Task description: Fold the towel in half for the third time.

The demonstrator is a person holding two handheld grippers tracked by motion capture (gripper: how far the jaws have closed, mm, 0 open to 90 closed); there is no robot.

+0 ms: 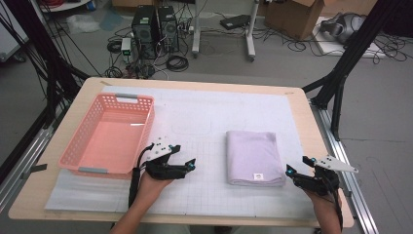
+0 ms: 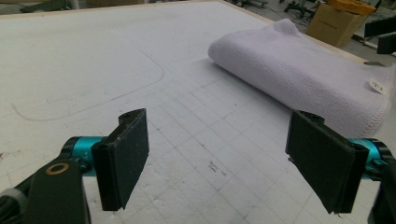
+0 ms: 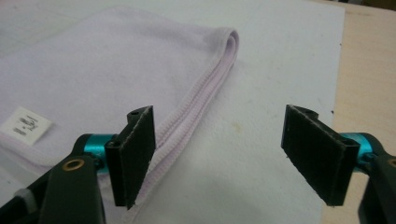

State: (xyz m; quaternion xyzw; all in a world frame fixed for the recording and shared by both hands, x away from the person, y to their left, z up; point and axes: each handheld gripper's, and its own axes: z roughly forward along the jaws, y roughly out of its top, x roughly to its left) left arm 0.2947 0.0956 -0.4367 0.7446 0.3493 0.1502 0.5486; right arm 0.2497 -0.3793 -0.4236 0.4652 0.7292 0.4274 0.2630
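Far left on the table (image 1: 302, 117), a pink basket (image 1: 109, 136) sits on the white mat (image 1: 204, 117). Just right of the basket's near corner, the left gripper (image 1: 191, 164) is held low over the mat, jaws spread wide and holding nothing; in the left gripper view (image 2: 217, 163) bare gridded mat lies between the jaws. The folded lilac towel (image 1: 254, 157) lies flat right of centre, its white label (image 1: 258, 176) at the near edge. Right of the towel's near corner, the right gripper (image 1: 291, 171) points toward it, jaws wide and holding nothing. In the right gripper view (image 3: 219, 156), the towel's (image 3: 116, 74) stitched edge runs just beside one jaw; whether they touch cannot be told.
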